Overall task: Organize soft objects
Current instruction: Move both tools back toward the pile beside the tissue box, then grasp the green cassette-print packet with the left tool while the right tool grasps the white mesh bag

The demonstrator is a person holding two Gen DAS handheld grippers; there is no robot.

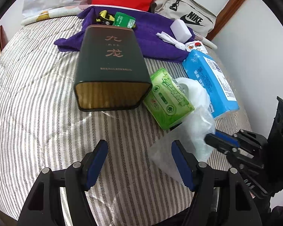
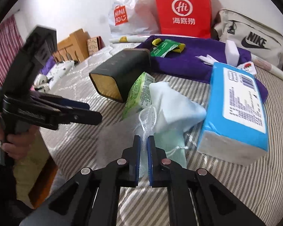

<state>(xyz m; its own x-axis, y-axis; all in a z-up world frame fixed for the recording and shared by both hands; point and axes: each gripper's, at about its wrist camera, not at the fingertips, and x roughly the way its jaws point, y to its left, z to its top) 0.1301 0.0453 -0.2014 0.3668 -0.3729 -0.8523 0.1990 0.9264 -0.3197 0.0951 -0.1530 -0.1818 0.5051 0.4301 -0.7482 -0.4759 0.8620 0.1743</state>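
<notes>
Mesh pouch (image 1: 196, 131), sheer and white with something pale folded inside, lies crumpled on the striped bedcover (image 1: 37, 103) between the green tissue pack (image 1: 168, 103) and blue tissue pack (image 1: 211, 82); the left gripper (image 1: 139, 162) hangs spread over bare cover beside it

From the right wrist, the right gripper (image 2: 143, 145) is pressed together, pinching the pouch's (image 2: 171, 109) gauzy edge, with the dark tin (image 2: 120, 73) tipped over beyond
</notes>
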